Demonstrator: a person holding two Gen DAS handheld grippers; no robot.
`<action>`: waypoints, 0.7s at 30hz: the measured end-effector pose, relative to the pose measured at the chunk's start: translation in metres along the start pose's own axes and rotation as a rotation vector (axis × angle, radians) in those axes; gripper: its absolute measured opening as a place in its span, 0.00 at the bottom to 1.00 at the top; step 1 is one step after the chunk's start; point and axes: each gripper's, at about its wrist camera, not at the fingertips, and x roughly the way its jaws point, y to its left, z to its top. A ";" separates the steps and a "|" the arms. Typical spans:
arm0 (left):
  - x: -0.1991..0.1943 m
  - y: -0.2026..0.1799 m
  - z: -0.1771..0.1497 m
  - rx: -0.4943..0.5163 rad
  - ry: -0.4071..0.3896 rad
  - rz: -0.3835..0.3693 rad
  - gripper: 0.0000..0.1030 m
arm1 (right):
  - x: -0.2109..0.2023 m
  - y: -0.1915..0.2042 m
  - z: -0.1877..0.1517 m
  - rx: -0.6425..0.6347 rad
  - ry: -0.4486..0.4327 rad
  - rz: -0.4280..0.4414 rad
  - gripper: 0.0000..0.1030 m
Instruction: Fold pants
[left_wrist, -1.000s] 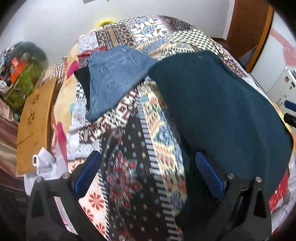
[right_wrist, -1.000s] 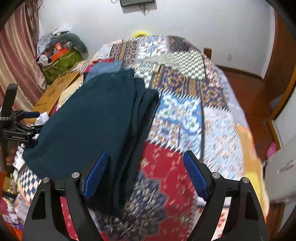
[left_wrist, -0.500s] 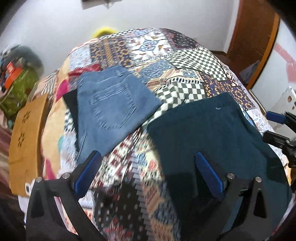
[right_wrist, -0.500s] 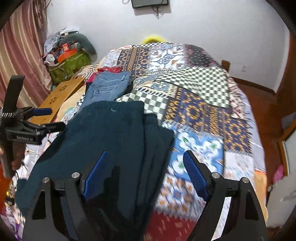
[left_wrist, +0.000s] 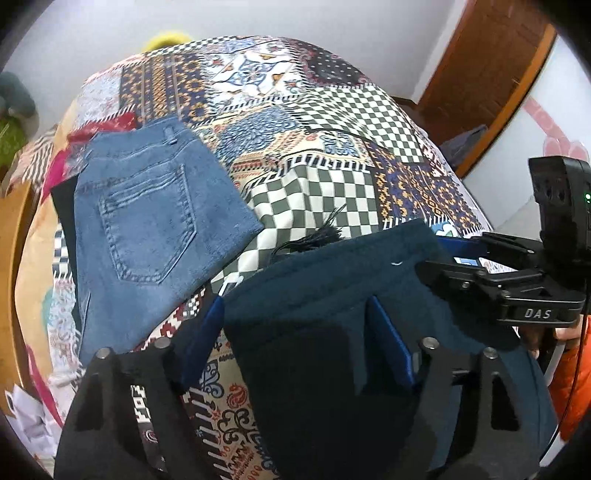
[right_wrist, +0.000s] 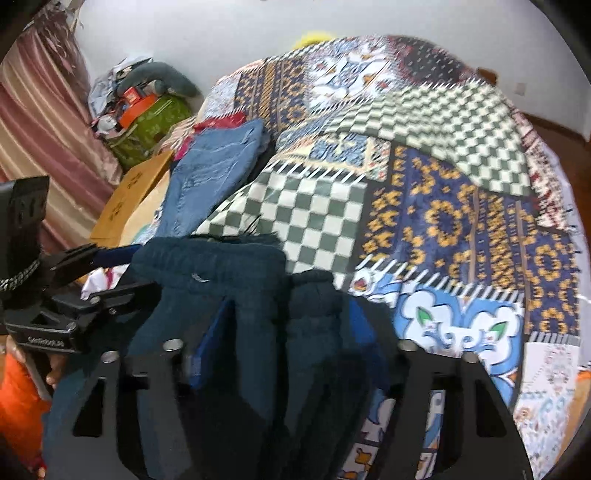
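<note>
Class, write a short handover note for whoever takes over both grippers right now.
Left gripper: closing around the dark teal pants near the waistband, grip not confirmed.
Right gripper: the same, with bunched fabric between its fingers.
The teal pants lie on the patchwork bedspread; folded jeans sit beside them.
Done: jeans folded.
Left: fold the teal pants.

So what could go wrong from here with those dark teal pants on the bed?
The dark teal pants sit between the fingers of both the left gripper and the right gripper, which look not fully closed, so thick fabric may slip or only some layers get caught. A black tassel lies at the waistband and could snag. The folded jeans lie close by and might get dragged.
</note>
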 end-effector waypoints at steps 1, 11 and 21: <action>-0.001 -0.003 0.001 0.017 0.000 0.006 0.72 | 0.001 0.001 -0.001 0.000 0.002 0.001 0.51; -0.031 -0.038 0.022 0.134 -0.082 0.089 0.63 | -0.052 0.020 -0.013 -0.060 -0.179 -0.057 0.30; 0.033 -0.037 0.037 0.108 0.026 0.084 0.64 | -0.030 -0.010 -0.018 -0.008 -0.149 -0.151 0.29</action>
